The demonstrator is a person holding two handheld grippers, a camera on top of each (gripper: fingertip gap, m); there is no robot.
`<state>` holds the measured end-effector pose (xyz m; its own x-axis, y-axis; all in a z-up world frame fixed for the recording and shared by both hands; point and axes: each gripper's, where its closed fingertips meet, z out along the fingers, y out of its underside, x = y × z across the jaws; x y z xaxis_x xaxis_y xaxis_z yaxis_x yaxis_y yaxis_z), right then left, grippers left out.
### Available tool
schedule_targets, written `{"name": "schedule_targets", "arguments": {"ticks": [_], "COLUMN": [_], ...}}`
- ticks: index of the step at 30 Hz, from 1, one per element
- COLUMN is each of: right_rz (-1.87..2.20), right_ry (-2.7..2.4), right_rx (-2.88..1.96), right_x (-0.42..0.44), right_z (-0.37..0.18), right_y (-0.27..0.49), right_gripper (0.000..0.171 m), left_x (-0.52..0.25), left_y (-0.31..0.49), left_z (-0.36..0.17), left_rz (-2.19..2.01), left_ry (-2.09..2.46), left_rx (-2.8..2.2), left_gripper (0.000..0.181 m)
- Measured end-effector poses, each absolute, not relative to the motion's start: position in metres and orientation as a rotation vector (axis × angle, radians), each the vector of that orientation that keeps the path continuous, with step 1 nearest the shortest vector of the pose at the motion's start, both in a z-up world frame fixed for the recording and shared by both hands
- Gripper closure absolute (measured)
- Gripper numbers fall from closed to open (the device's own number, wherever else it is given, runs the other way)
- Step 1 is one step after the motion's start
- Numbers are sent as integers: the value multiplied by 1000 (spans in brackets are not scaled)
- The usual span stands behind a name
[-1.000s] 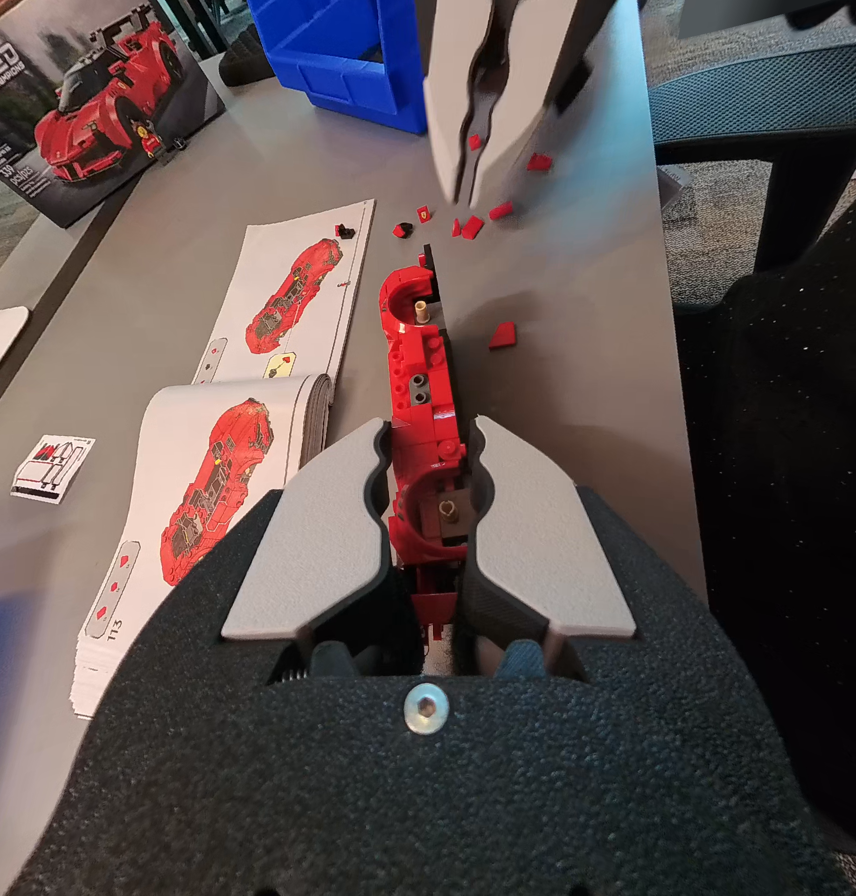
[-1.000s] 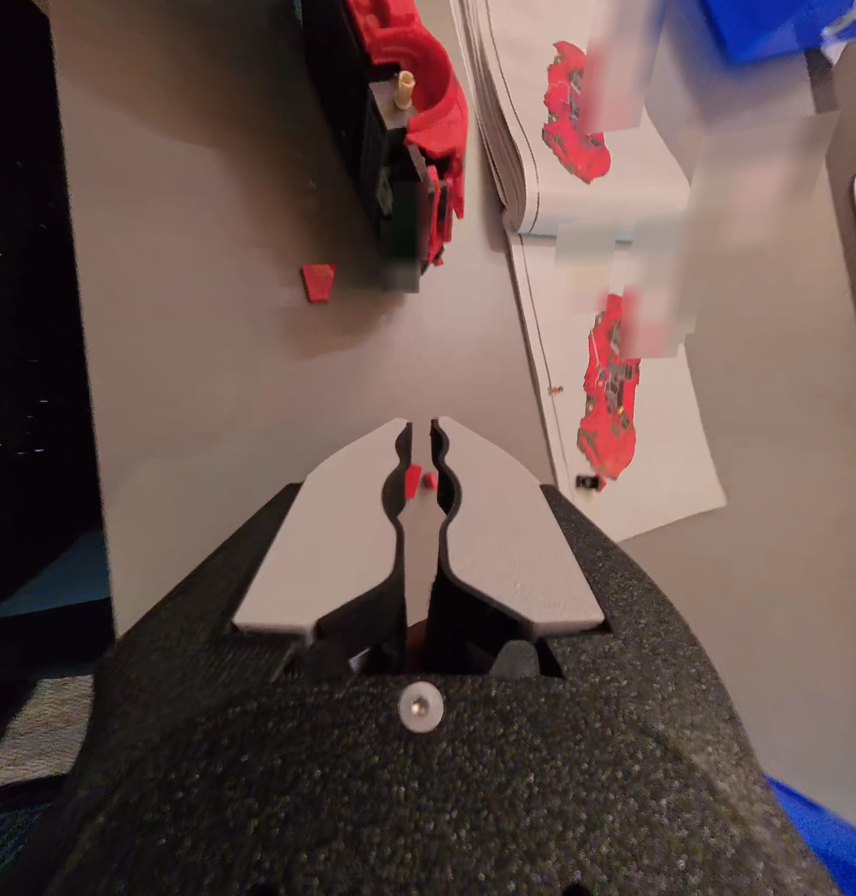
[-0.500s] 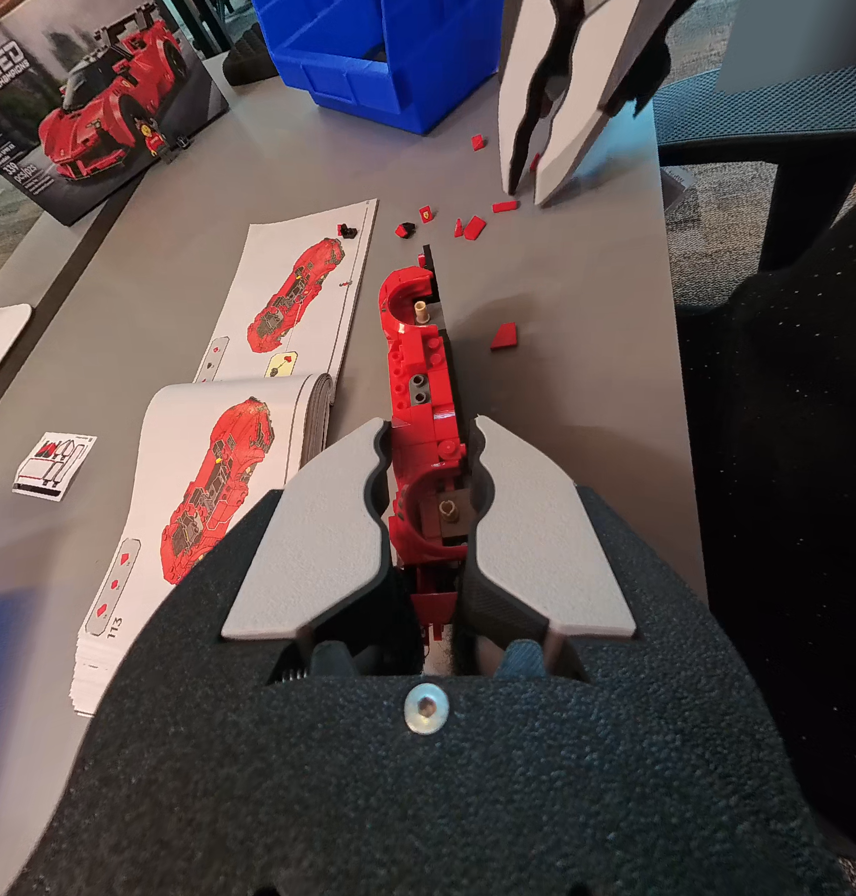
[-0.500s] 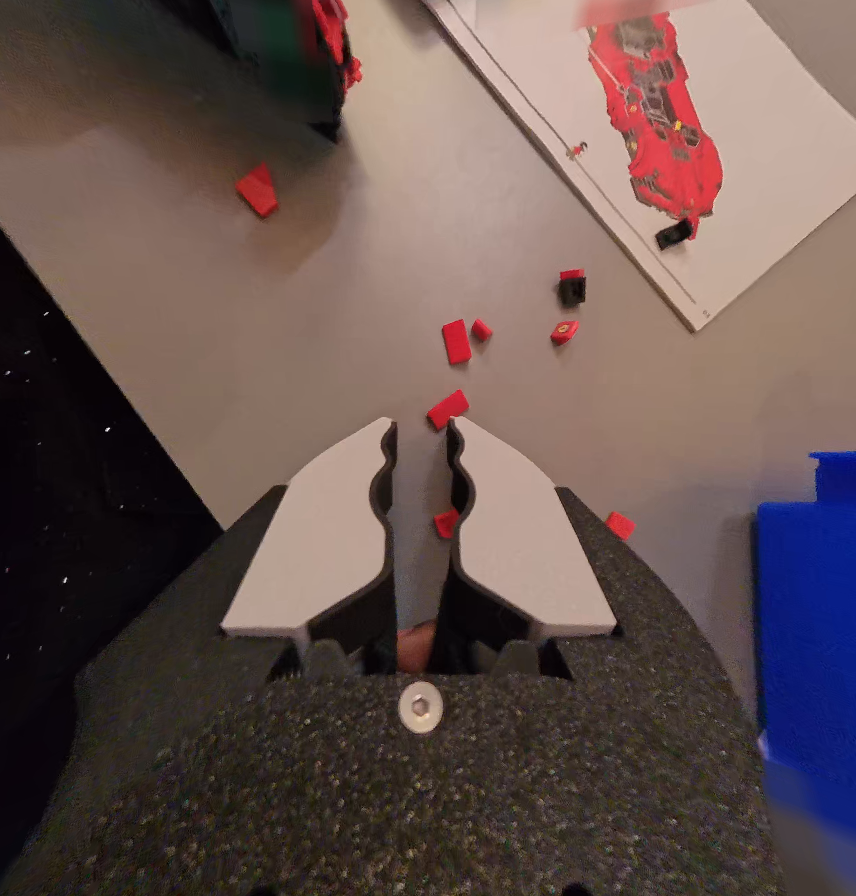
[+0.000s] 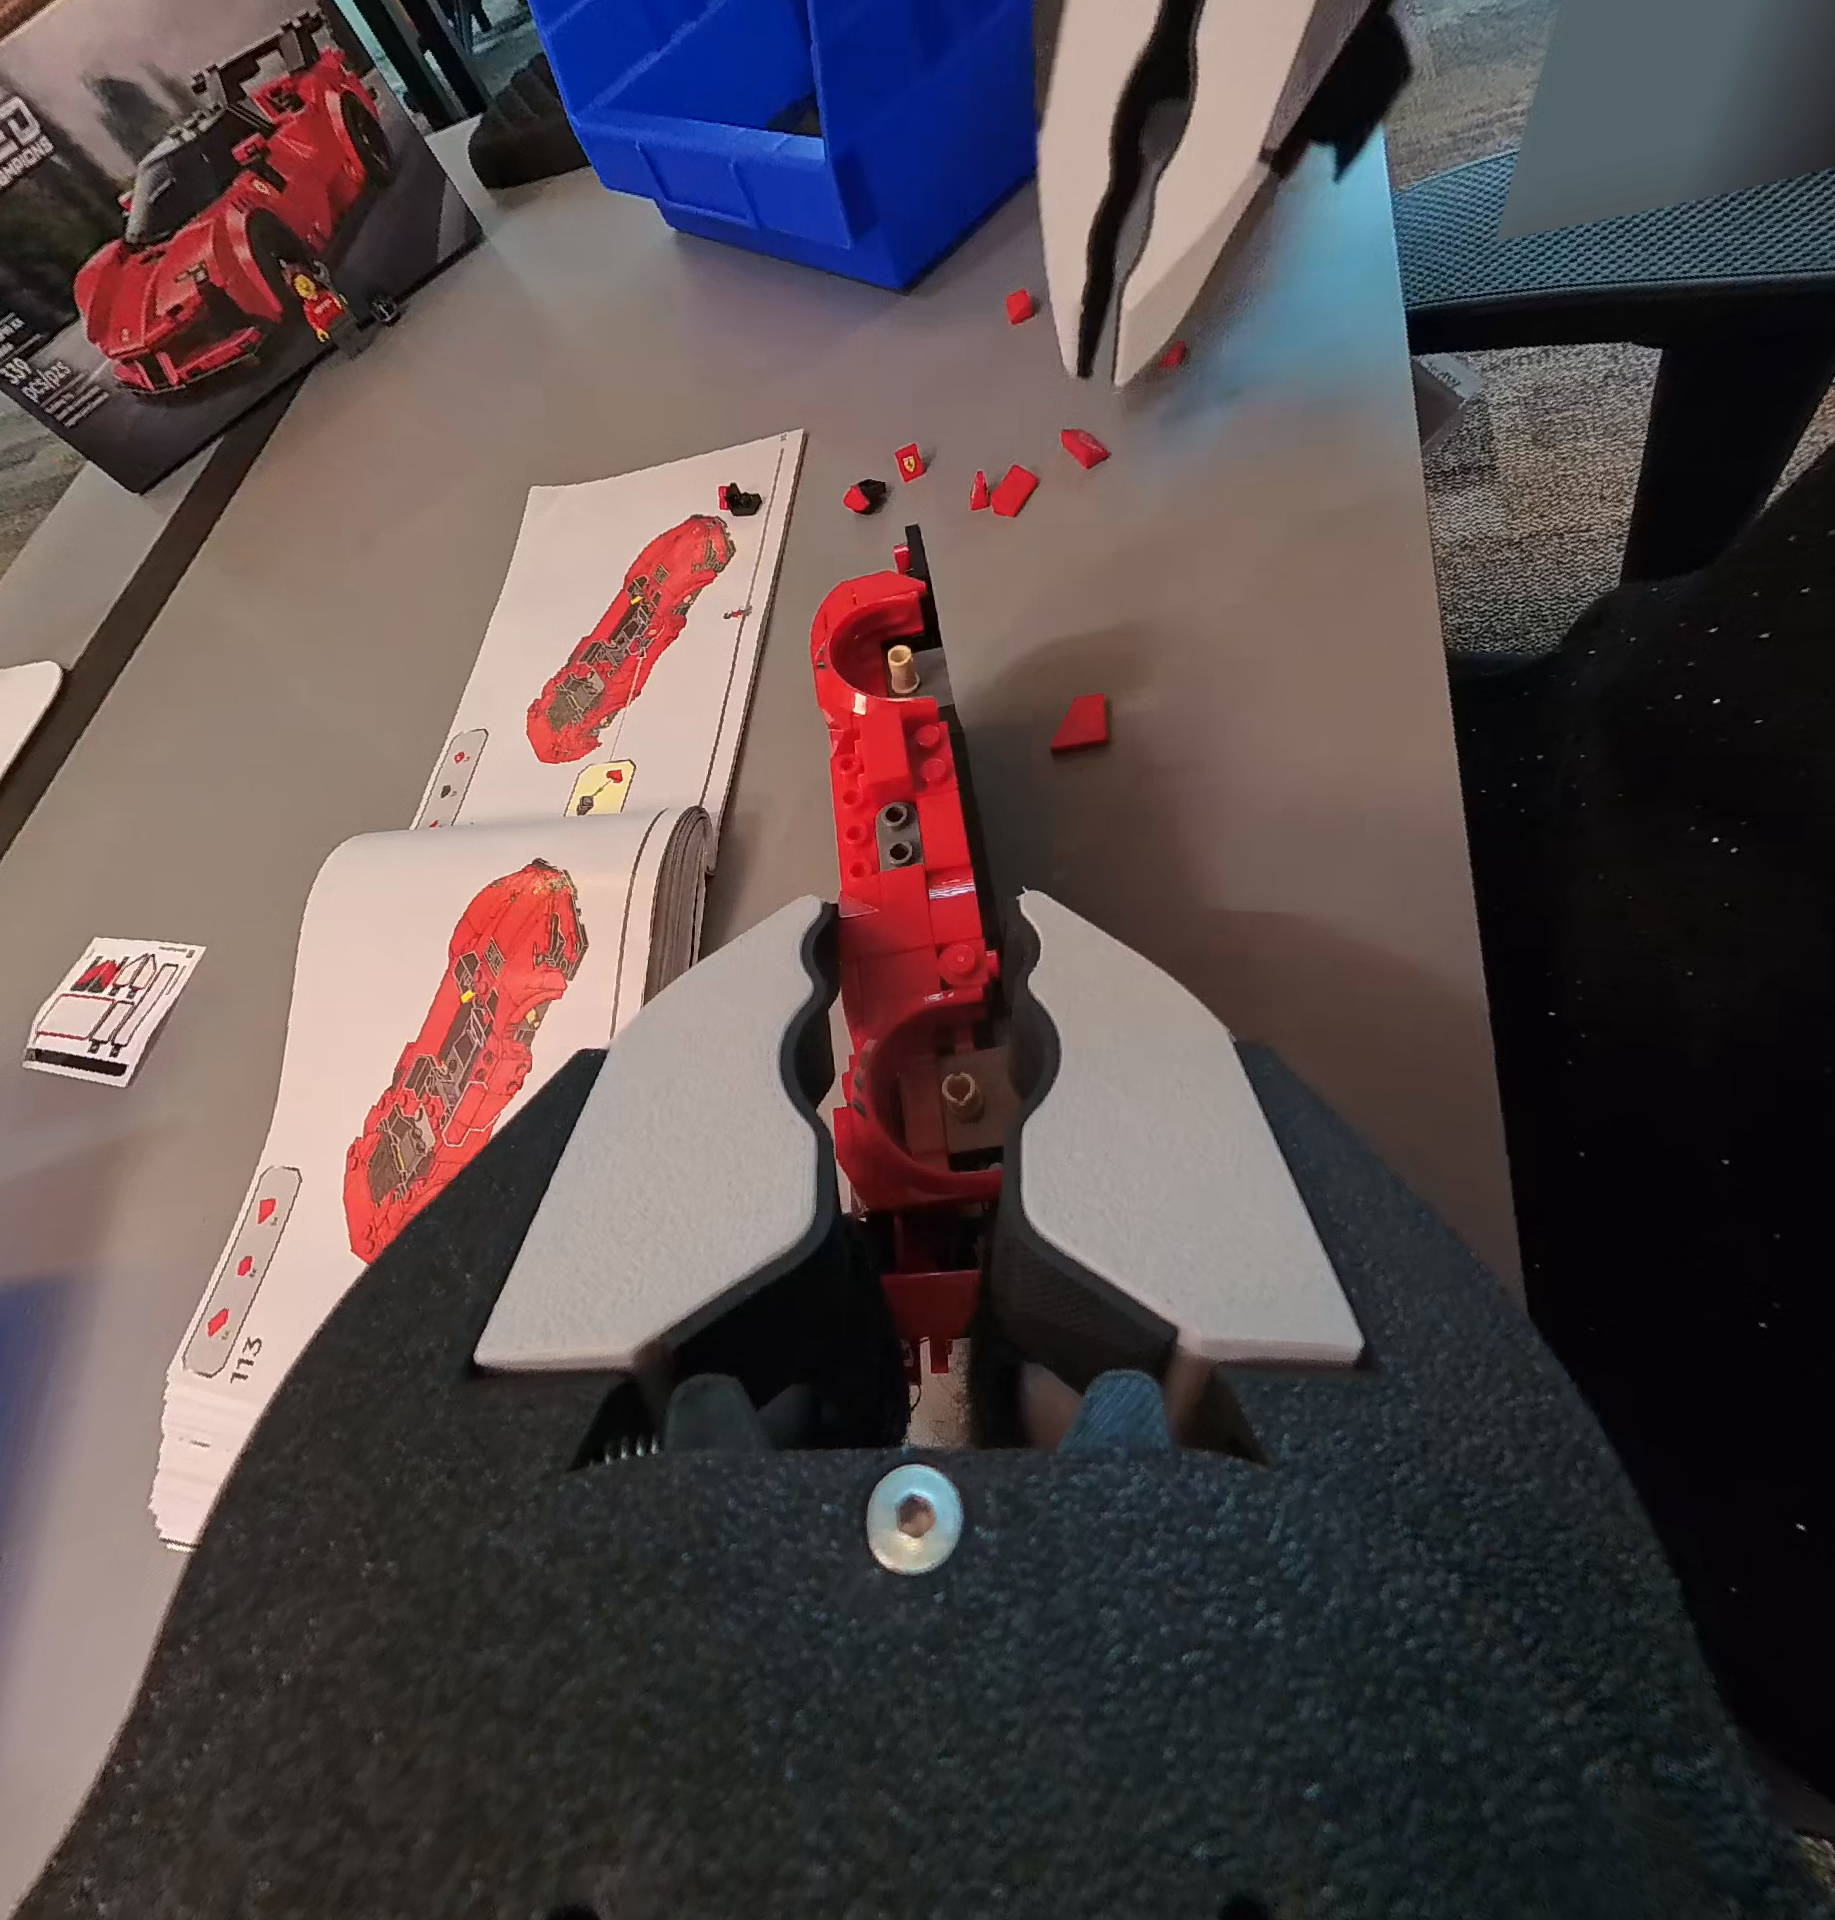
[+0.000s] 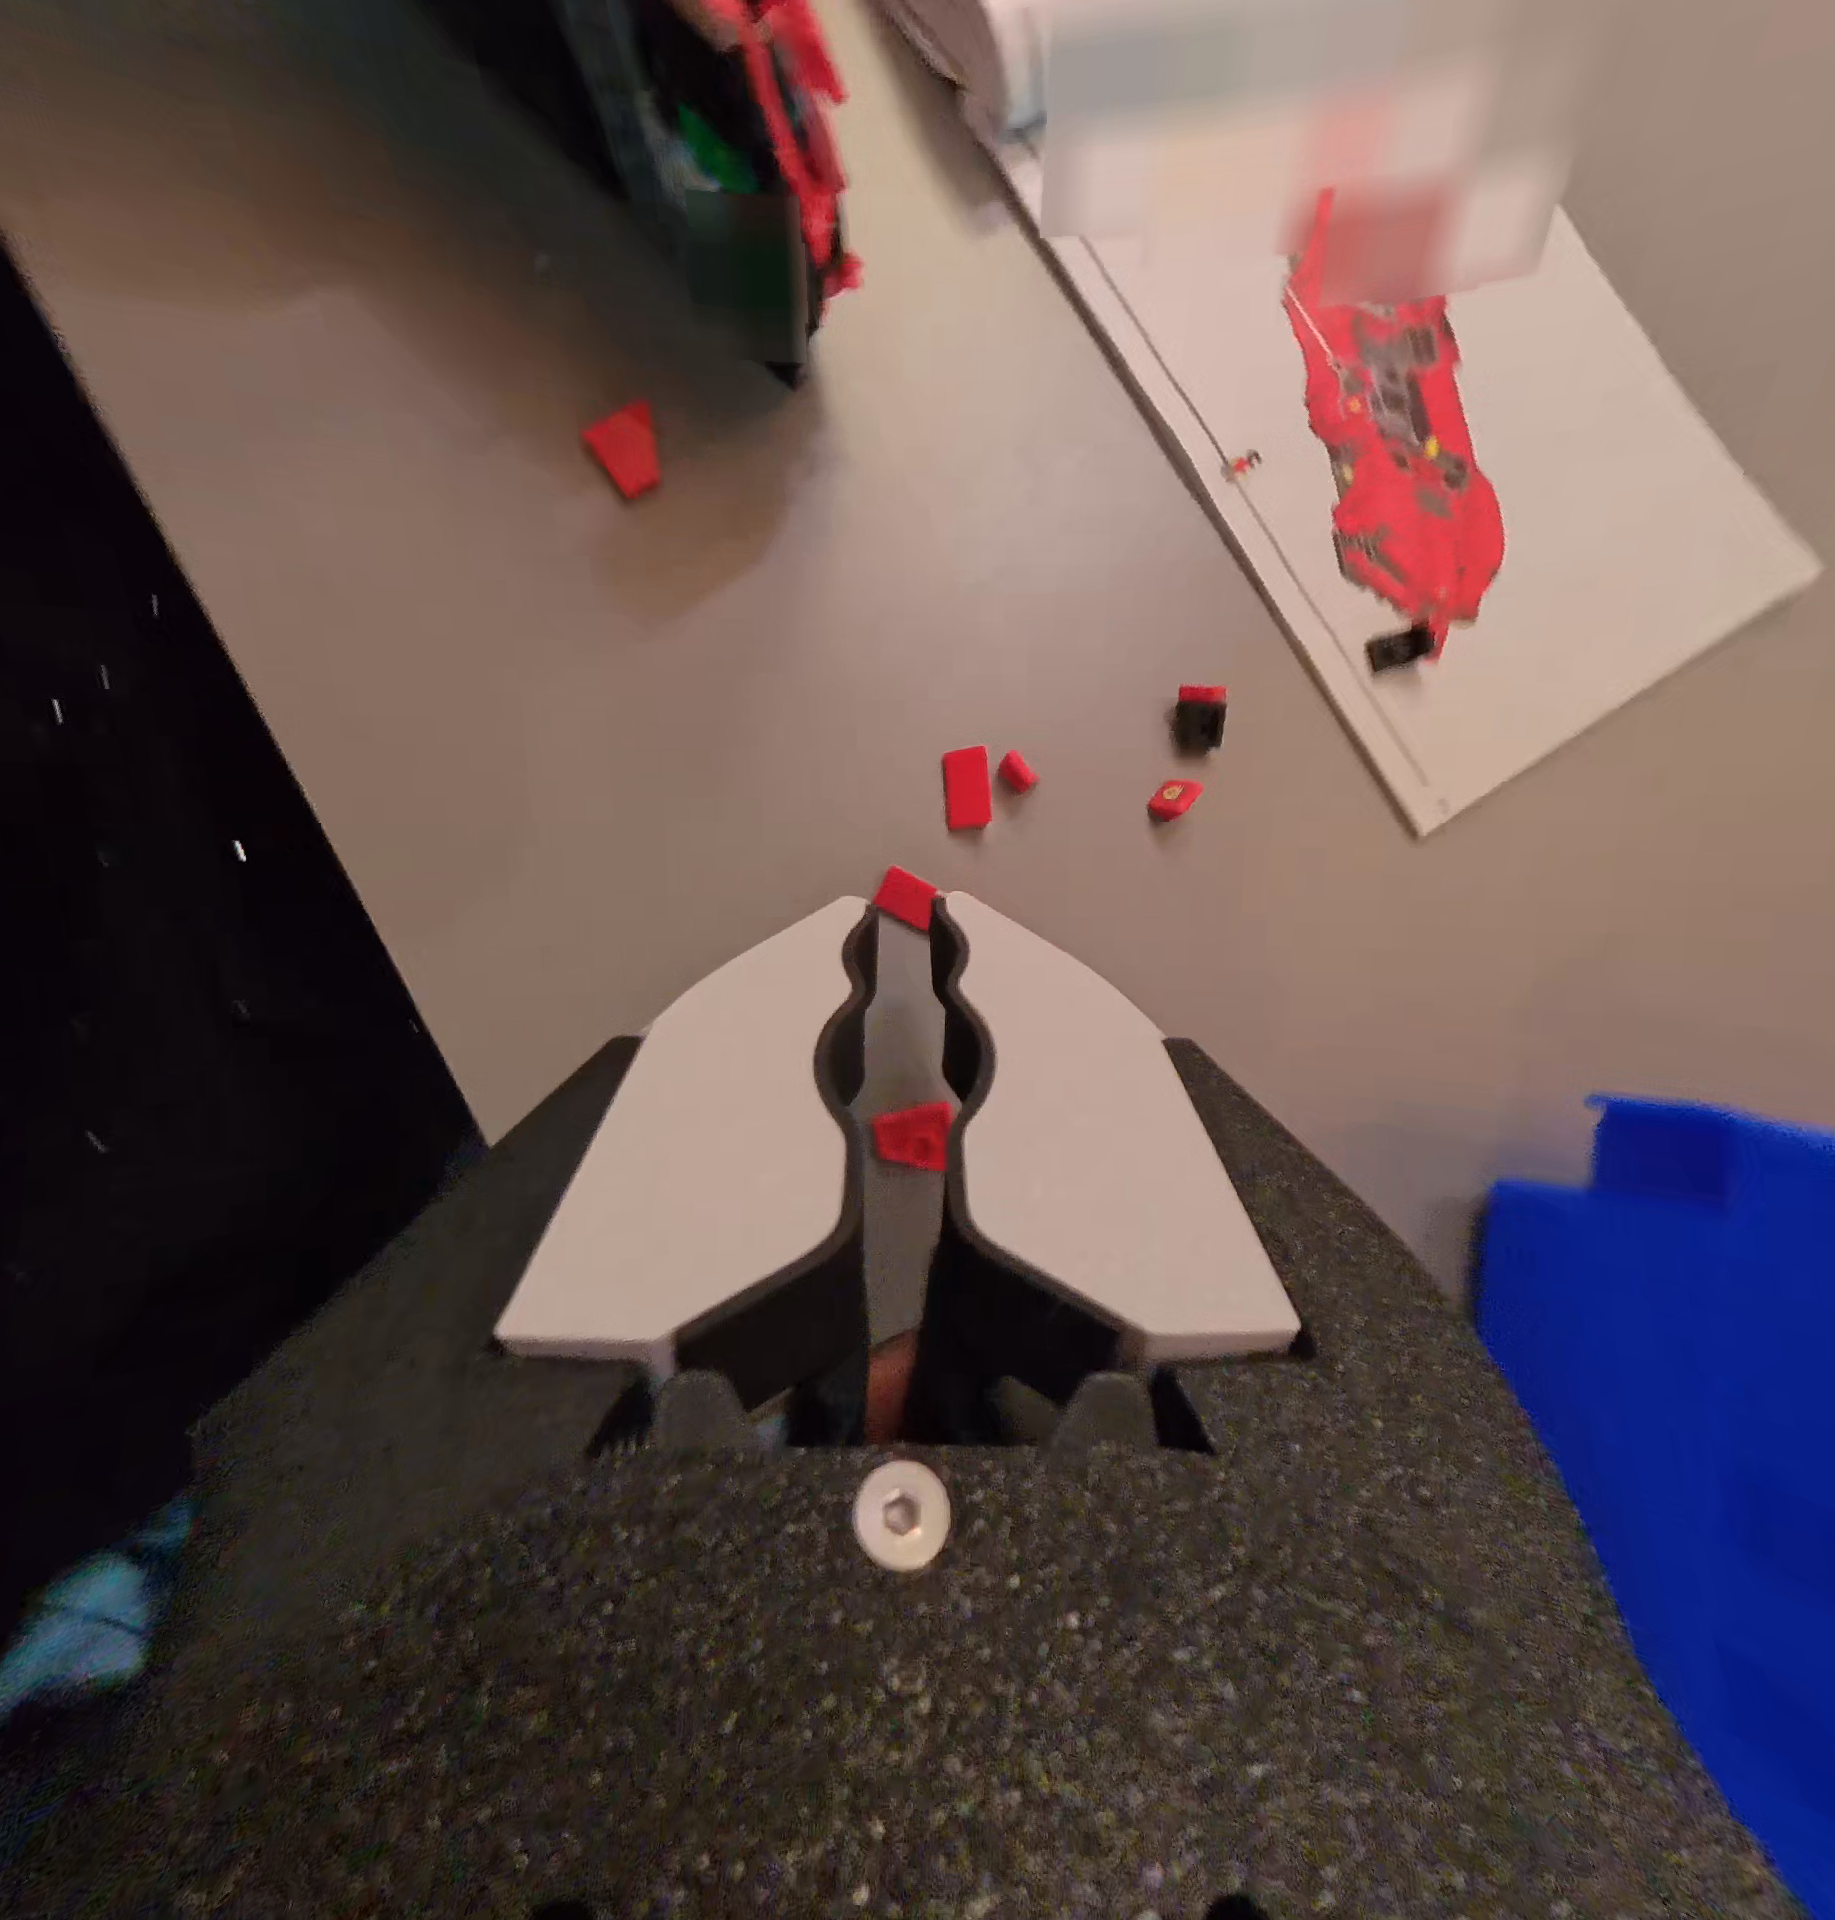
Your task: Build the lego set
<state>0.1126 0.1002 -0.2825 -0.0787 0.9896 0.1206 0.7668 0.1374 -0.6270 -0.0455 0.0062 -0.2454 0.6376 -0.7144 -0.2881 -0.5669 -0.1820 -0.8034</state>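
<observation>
red car body (image 5: 897,831), black underside, tan pins | loose pieces (image 5: 1015,488) red, some black | surface (image 5: 1204,831) plain grey | bin (image 5: 788,135) bright blue | booklet (image 5: 622,665) white, red car print | hand-held gripper fingers (image 5: 705,1122) pale grey, speckled black body

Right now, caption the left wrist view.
Left hand-held gripper clamps red car build; right hand-held gripper descends toward loose pieces.

Partly built red car body (image 5: 908,883) lies on its side on the grey desk (image 5: 1256,935), long axis running away from the near edge, two wheel arches with tan axle pins facing up. Loose red wedge tile (image 5: 1081,722) just right of it; small red and black pieces (image 5: 1006,488) scattered beyond, toward the far right corner
</observation>
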Motion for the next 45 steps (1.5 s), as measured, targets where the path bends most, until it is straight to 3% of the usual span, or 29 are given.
{"name": "schedule_targets", "arguments": {"ticks": [14, 24, 31, 36, 45], "right_rz": [392, 533, 547, 613, 551], "right_ry": [-2850, -2715, -2703, -2608, -2256], "right_rx": [-1121, -1174, -1218, -1474, -1533], "right_x": [111, 102, 96, 126, 153], "right_z": [-303, -293, -280, -263, -290], "right_y": [102, 100, 103, 85, 60], "right_gripper": [159, 171, 171, 150, 160], "left_x": [-45, -45, -45, -46, -46], "left_y": [6, 7, 7, 7, 7], "left_z": [-245, -245, -245, -245, -245], "left_rz": [-187, -192, -191, -189, -181], "left_ry": [1030, 1033, 1029, 1029, 1033], "left_rx": [-1854, -1840, -1837, -1836, -1832], "left_gripper": [151, 151, 151, 151, 151]}}
